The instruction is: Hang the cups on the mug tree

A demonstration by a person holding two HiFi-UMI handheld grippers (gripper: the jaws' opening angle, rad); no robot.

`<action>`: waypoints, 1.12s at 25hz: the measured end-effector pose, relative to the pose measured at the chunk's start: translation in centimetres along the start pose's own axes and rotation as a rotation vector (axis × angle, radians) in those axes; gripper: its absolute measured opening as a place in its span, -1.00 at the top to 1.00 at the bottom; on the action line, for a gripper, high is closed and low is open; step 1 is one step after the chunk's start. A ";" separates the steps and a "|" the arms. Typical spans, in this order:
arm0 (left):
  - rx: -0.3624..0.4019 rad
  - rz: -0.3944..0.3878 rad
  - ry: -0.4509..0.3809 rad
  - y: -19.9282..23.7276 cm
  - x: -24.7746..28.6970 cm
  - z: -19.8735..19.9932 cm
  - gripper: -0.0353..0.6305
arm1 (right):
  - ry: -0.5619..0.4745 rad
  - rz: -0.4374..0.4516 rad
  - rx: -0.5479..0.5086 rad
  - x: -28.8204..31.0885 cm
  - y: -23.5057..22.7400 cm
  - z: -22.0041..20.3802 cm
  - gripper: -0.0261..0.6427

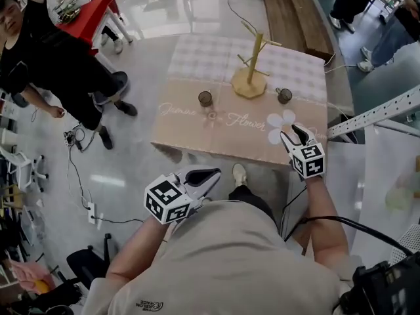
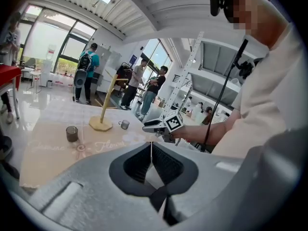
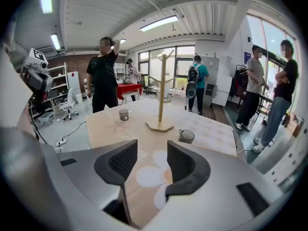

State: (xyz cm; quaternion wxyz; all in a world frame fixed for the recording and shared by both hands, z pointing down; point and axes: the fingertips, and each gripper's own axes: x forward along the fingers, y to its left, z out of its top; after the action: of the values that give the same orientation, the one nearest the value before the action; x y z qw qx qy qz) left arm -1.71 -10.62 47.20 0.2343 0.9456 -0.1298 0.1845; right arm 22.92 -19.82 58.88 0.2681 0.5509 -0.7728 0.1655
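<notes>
A wooden mug tree (image 1: pixel 252 64) stands on the far middle of the low table (image 1: pixel 190 136), with bare pegs. One dark glass cup (image 1: pixel 205 98) sits to its left and another cup (image 1: pixel 284 96) to its right. My right gripper (image 1: pixel 295 131) hovers over the table's near right corner, jaws open with nothing between them; ahead of it lie the right cup (image 3: pixel 186 136) and the tree (image 3: pixel 162 90). My left gripper (image 1: pixel 213 176) is held off the table's near edge, close to my body, jaws shut and empty (image 2: pixel 151 150).
A person in black (image 1: pixel 59 64) stands left of the table beside a red table (image 1: pixel 92 15). More people stand at the far right. Cables (image 1: pixel 79 176) trail on the floor at left. A perforated metal rail (image 1: pixel 374 117) runs along the right.
</notes>
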 end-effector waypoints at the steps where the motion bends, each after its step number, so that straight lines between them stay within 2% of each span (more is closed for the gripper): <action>1: 0.001 0.006 -0.003 0.5 1.0 1.0 0.87 | 0.008 -0.002 -0.006 1.4 -2.0 0.1 0.34; 6: -0.006 0.054 -0.003 2.5 5.2 4.6 0.86 | 0.066 0.012 -0.004 8.9 -9.0 -0.6 0.17; 10: -0.010 0.072 -0.004 3.8 8.3 6.3 0.87 | 0.086 0.033 -0.035 13.1 -12.5 -1.0 0.07; 15: -0.040 0.138 0.024 5.0 9.7 6.7 0.87 | 0.122 0.098 -0.040 17.1 -12.7 -2.2 0.04; 22: -0.071 0.173 0.046 6.4 10.7 6.9 0.87 | 0.110 0.135 -0.010 18.5 -12.9 -2.8 0.10; 28: -0.070 0.176 0.033 7.0 10.8 8.0 0.87 | 0.032 0.131 0.026 17.4 -13.6 0.1 0.11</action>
State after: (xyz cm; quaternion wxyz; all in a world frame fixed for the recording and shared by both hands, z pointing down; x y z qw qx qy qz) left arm 7.92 -22.28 47.84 0.2523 0.9186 -0.2148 0.2153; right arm 31.33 -37.70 68.65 0.2619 0.5000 -0.8006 0.2013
